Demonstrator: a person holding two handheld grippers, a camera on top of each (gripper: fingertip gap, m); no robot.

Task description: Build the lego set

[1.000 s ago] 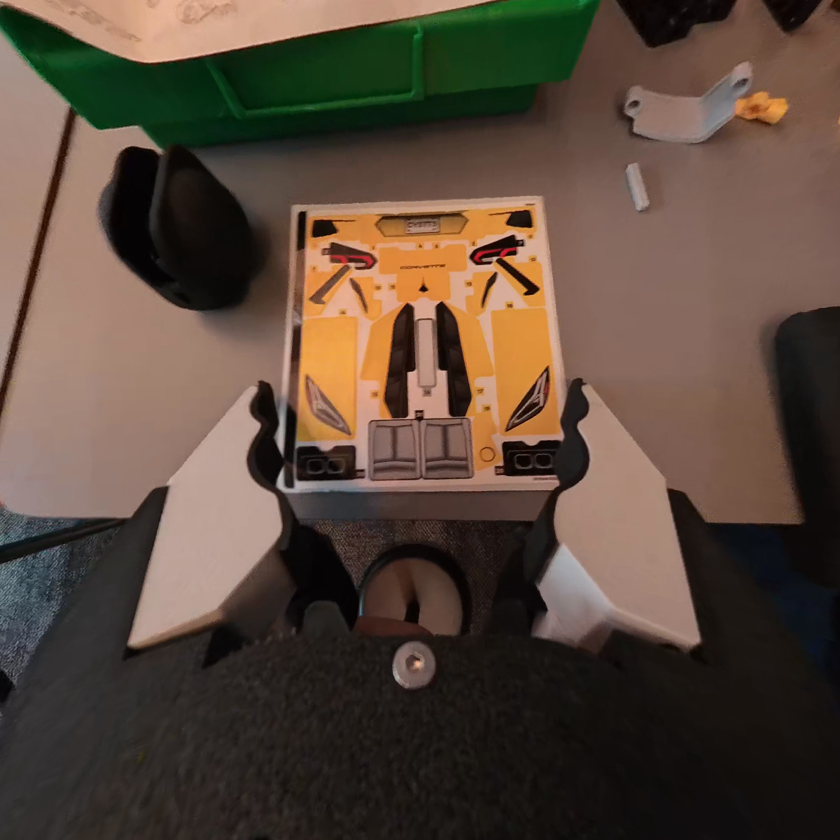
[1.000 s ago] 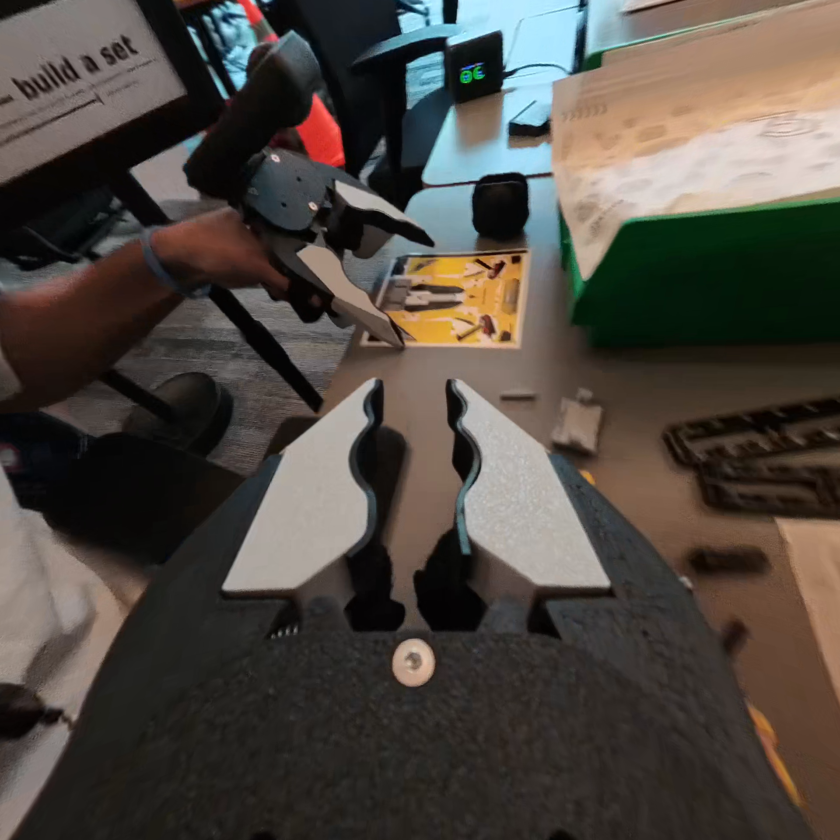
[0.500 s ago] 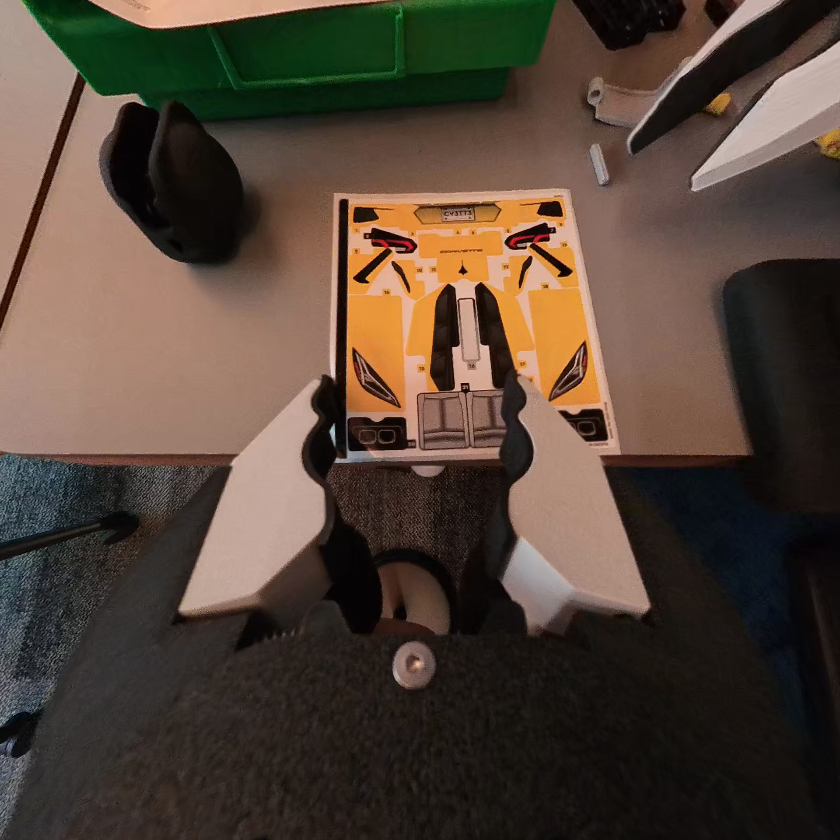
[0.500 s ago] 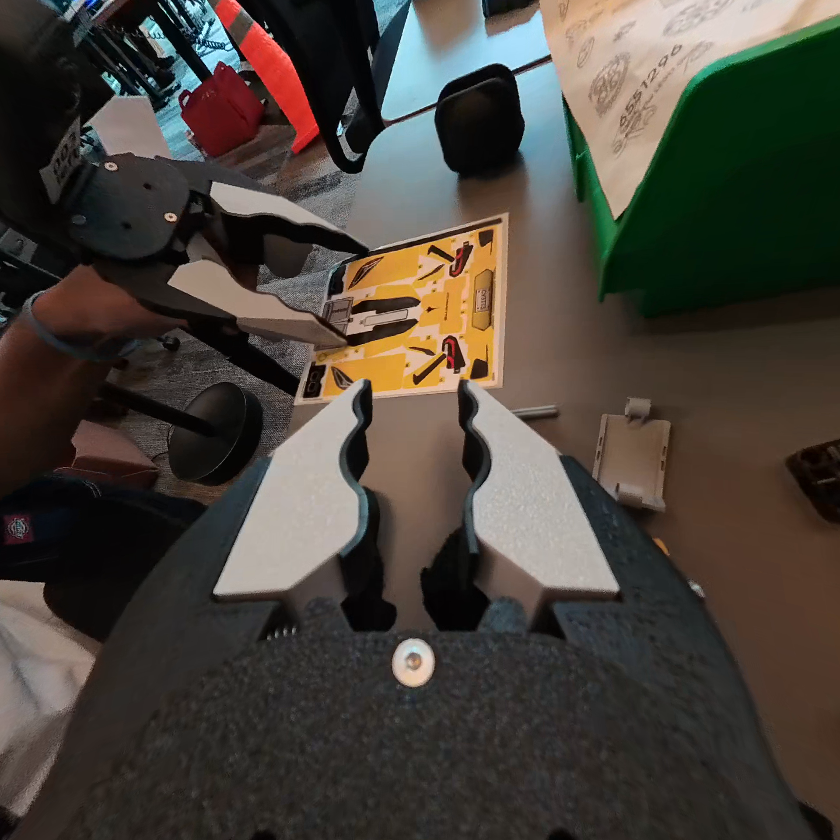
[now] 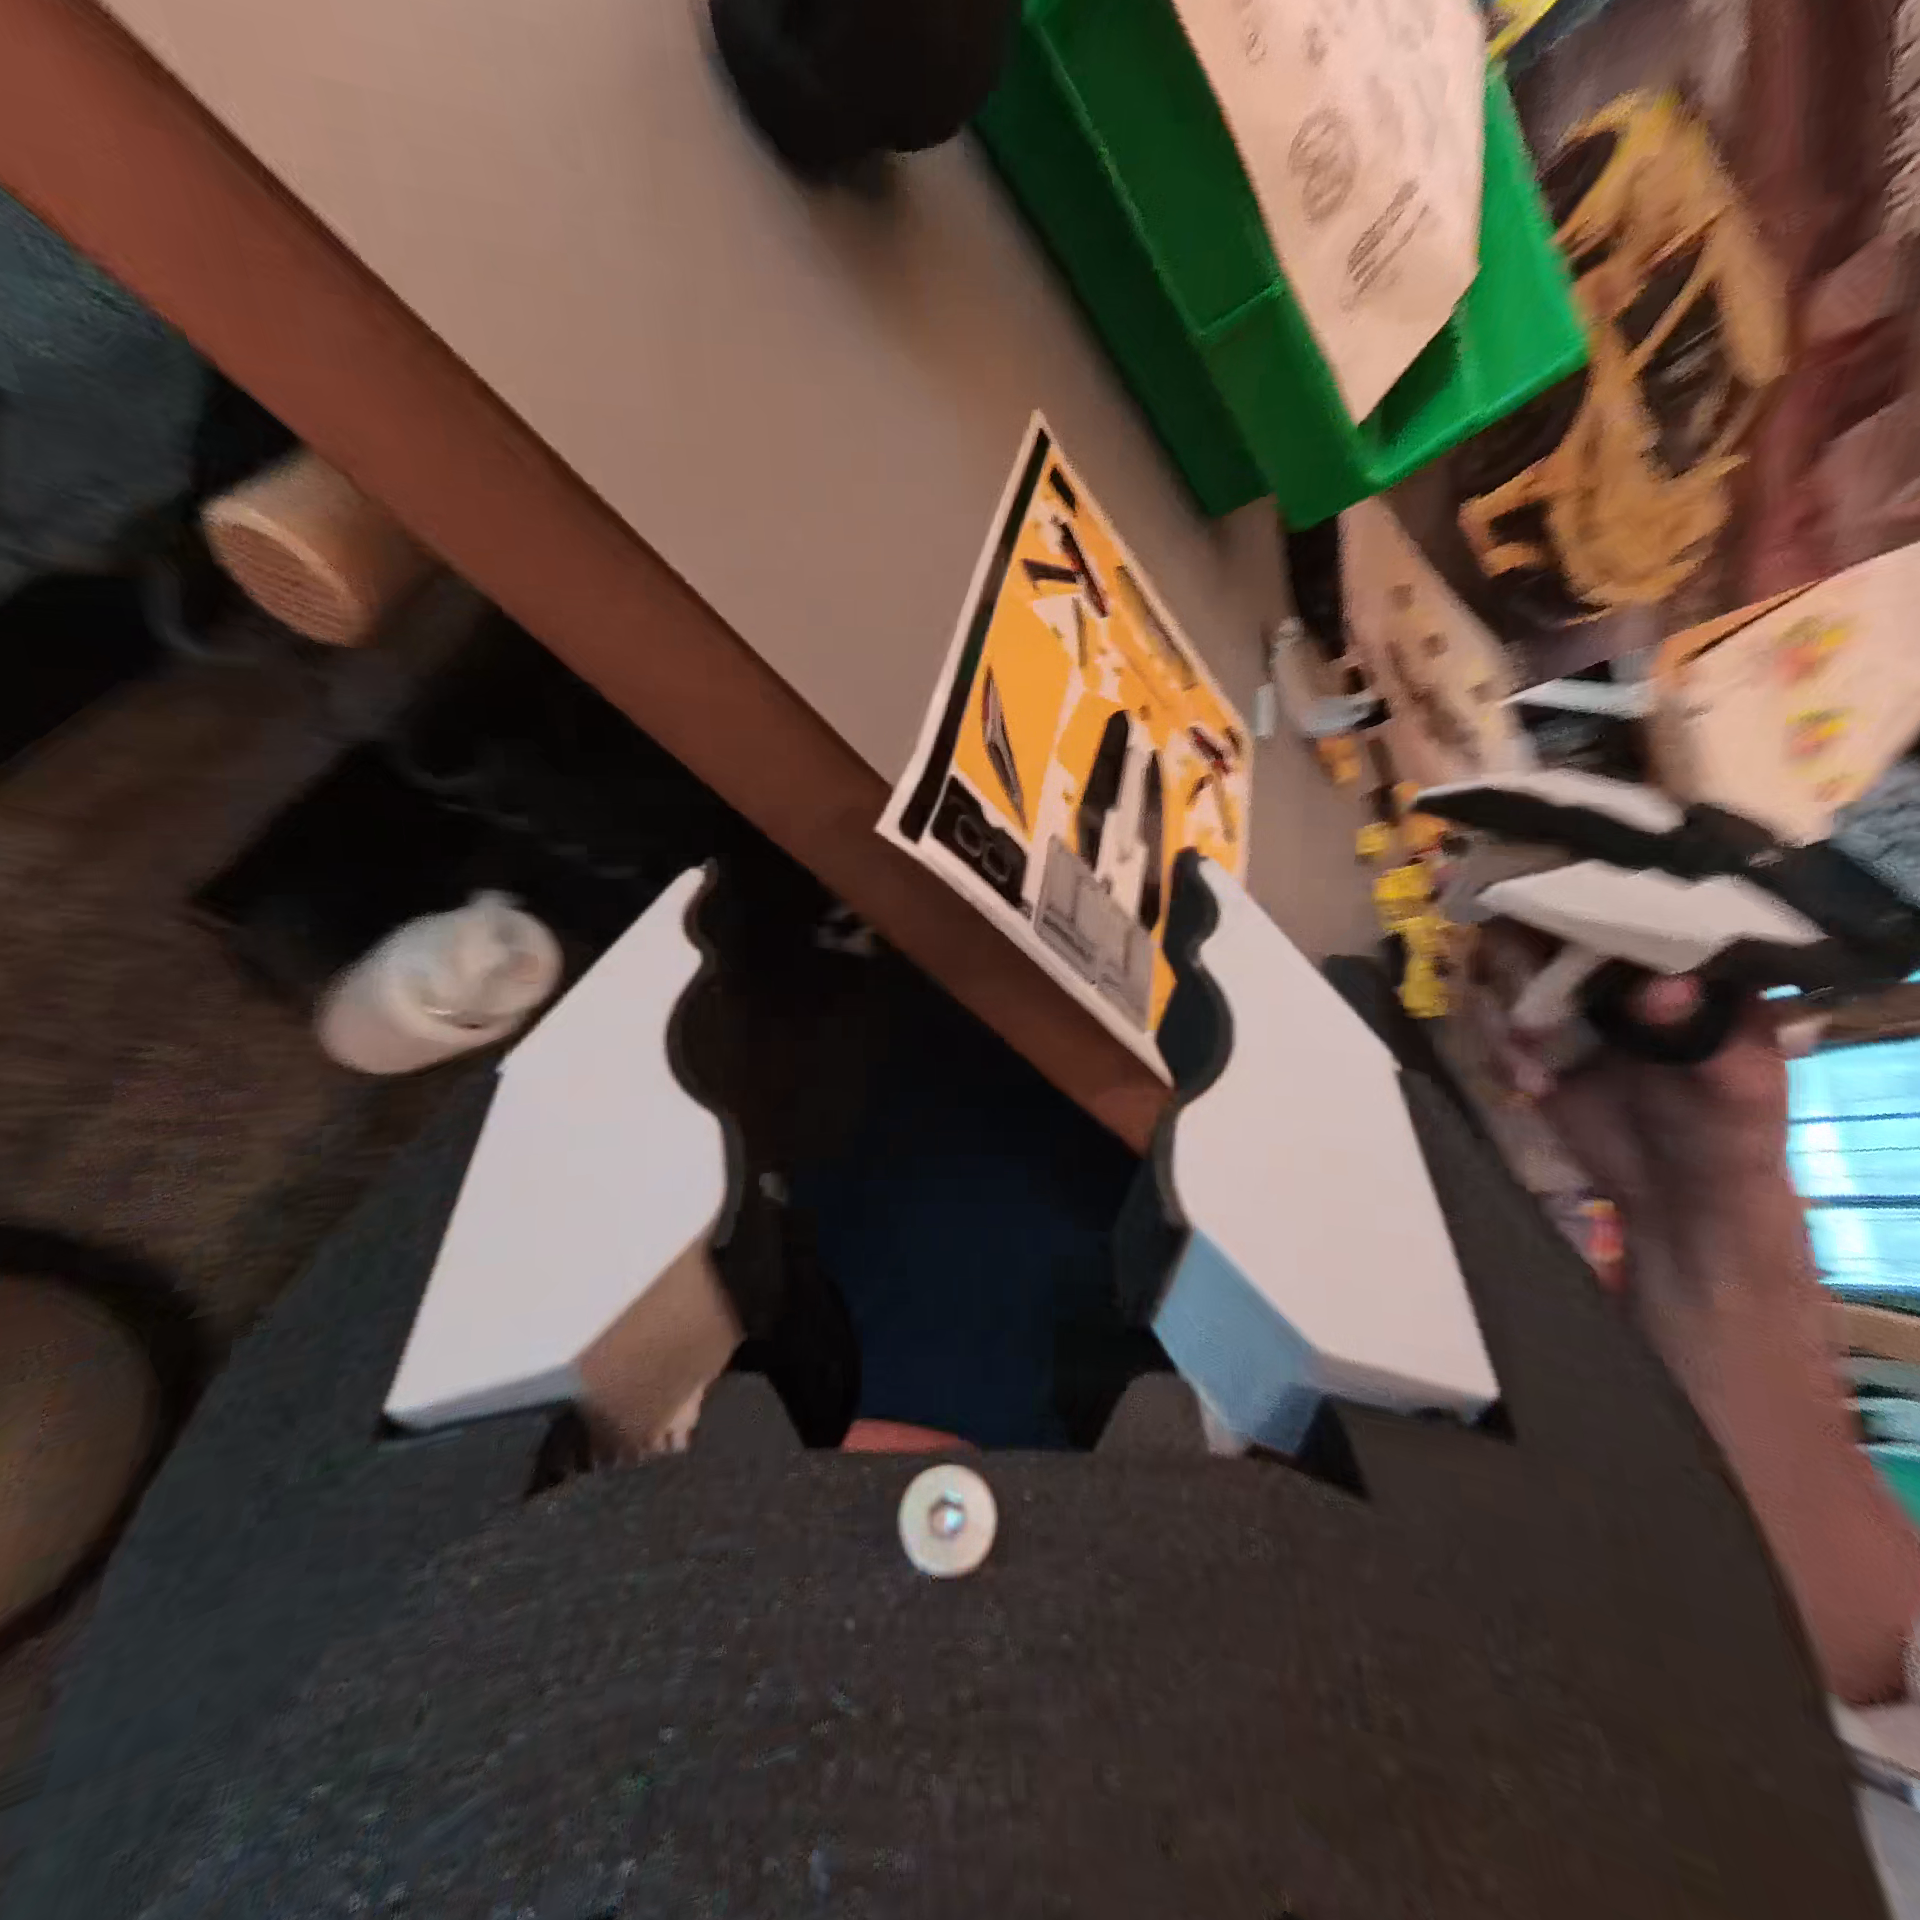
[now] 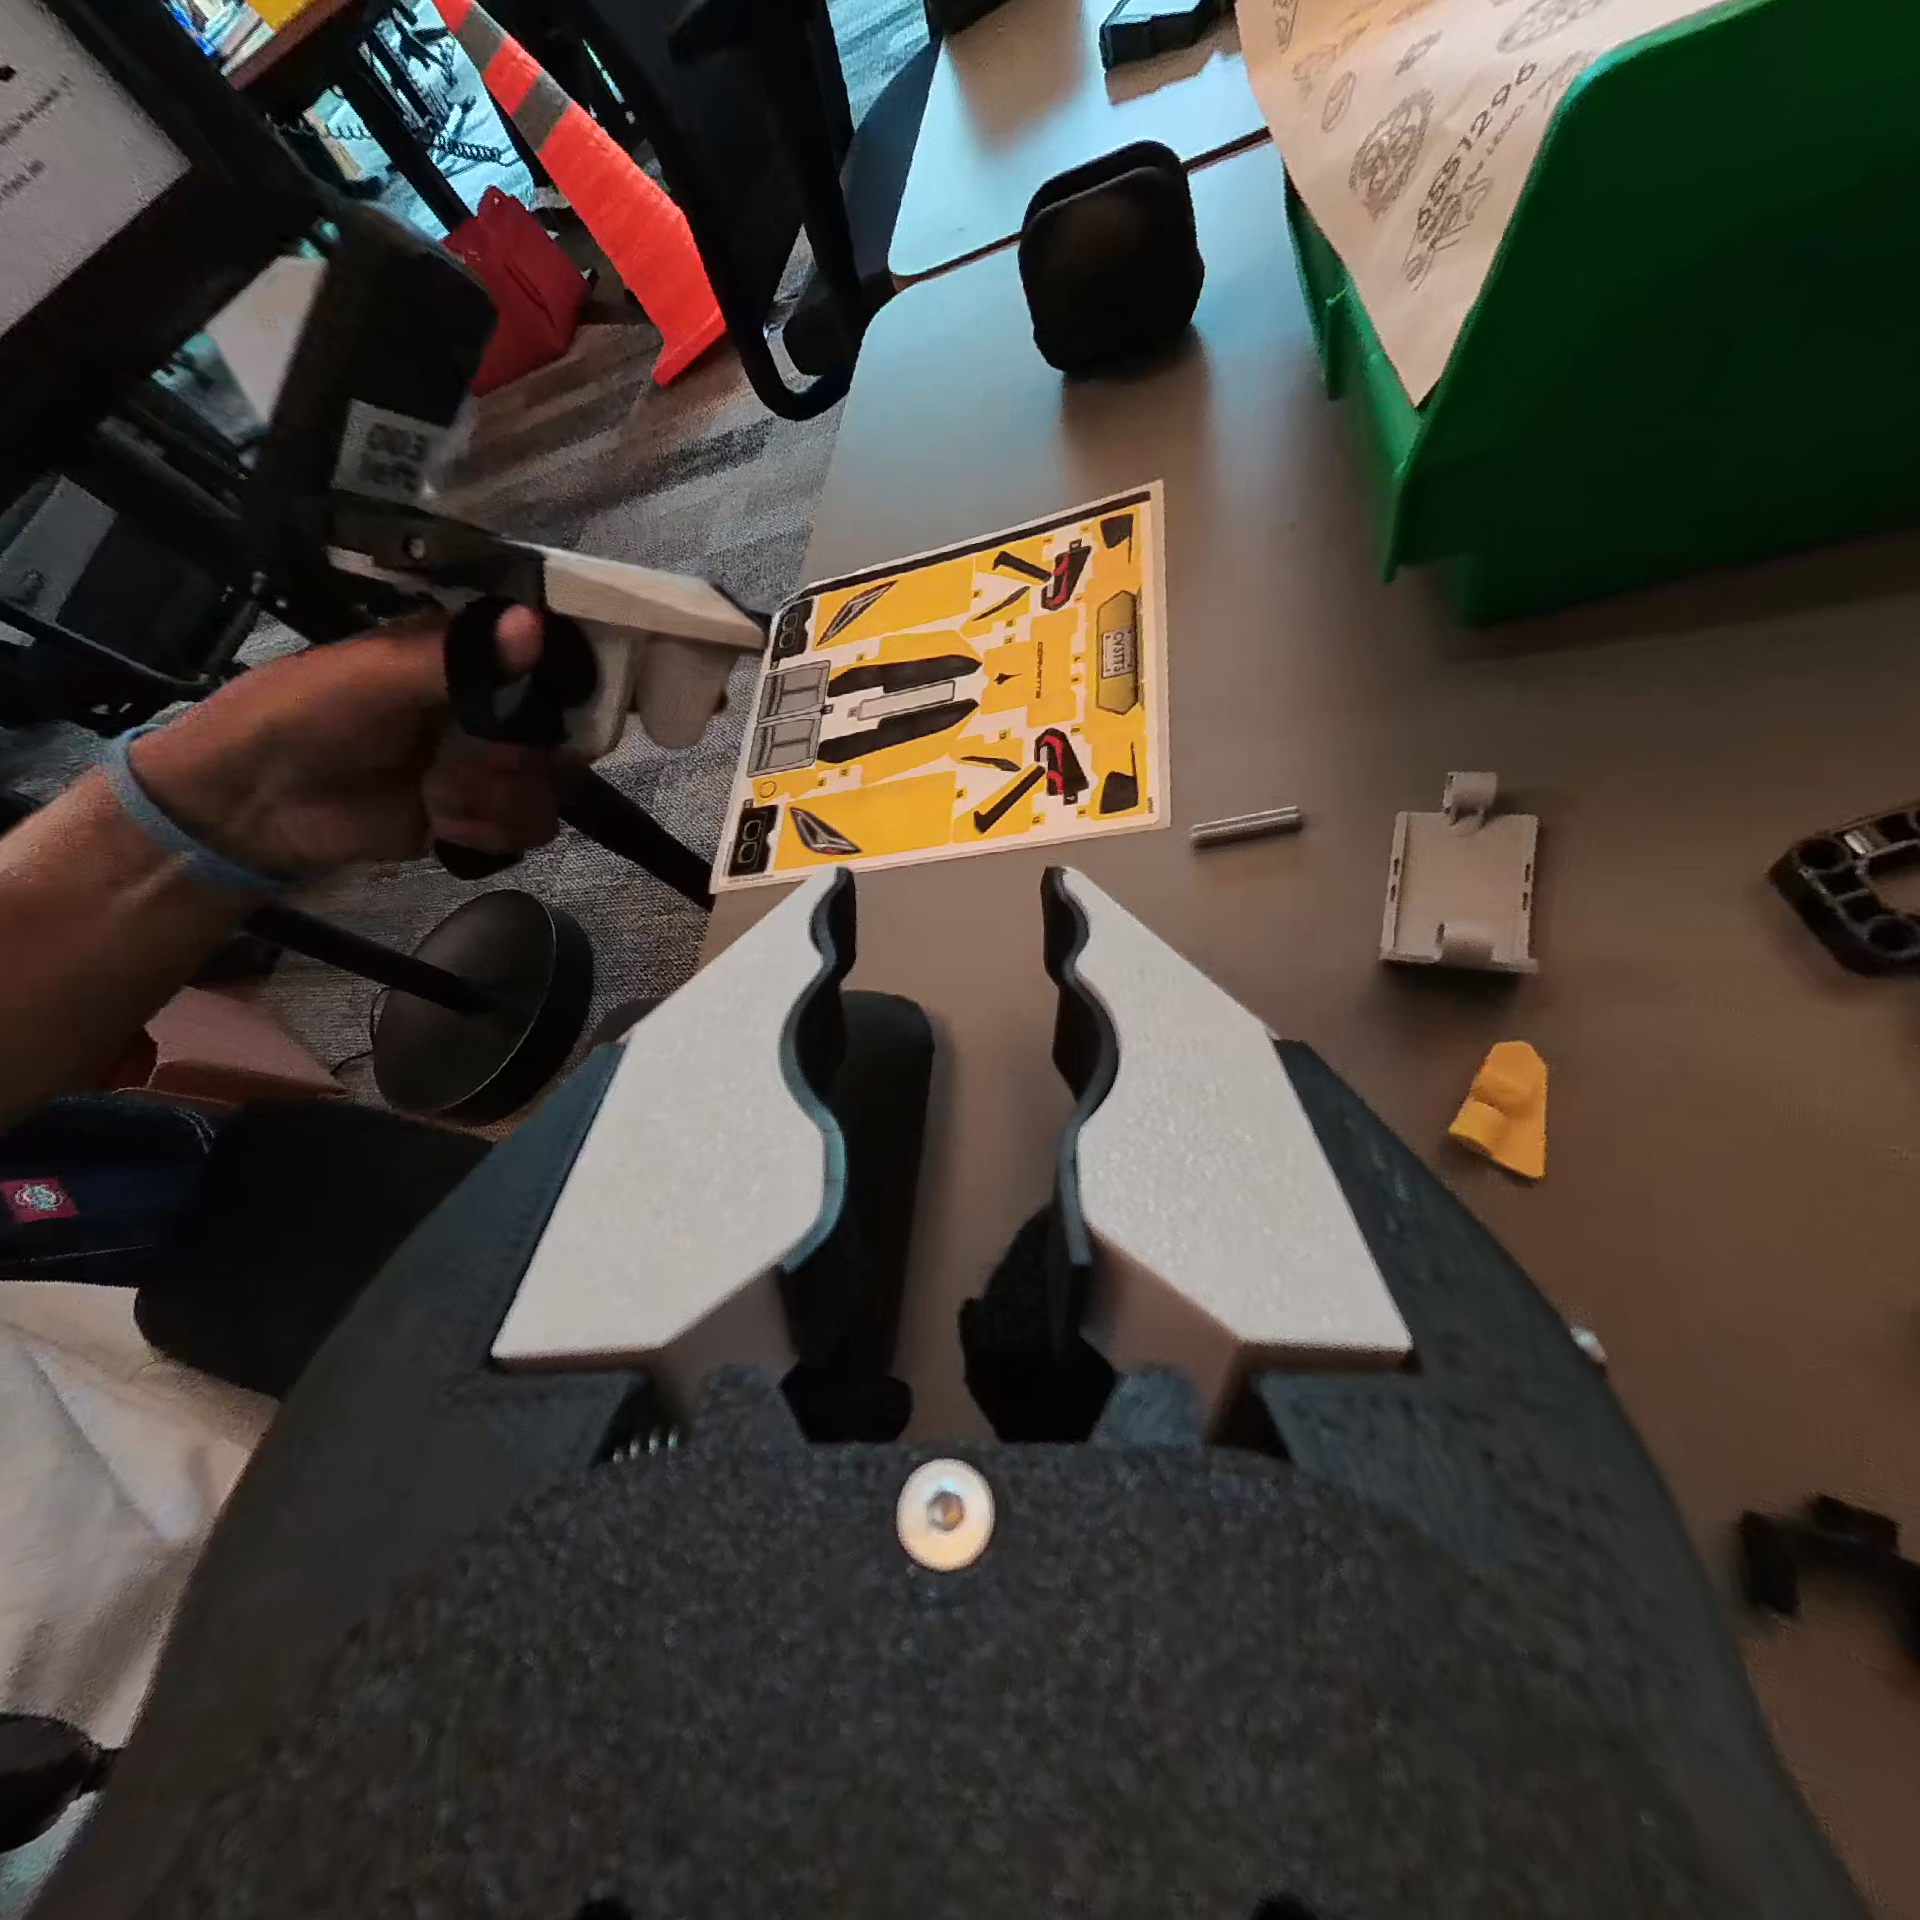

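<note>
A yellow and black sticker sheet (image 6: 966,696) lies flat at the grey table's left edge; it also shows in the blurred left wrist view (image 5: 1081,748). My left gripper (image 5: 945,883) is open and rolled on its side. It straddles the table edge at the sheet's near end, with one fingertip (image 6: 727,613) at the sheet's corner. I cannot tell if it touches the sheet. My right gripper (image 6: 945,883) is open and empty, hovering just short of the sheet's long side; it also shows in the left wrist view (image 5: 1444,847).
To the right lie a grey axle (image 6: 1245,826), a flat grey piece (image 6: 1460,883), a yellow piece (image 6: 1501,1112) and a black frame piece (image 6: 1860,894). A black pouch (image 6: 1107,260) and a paper-covered green bin (image 6: 1662,312) stand farther back.
My left gripper has rolled onto its side, dropped to the table edge and opened wider. My right gripper has moved closer to the sheet.
</note>
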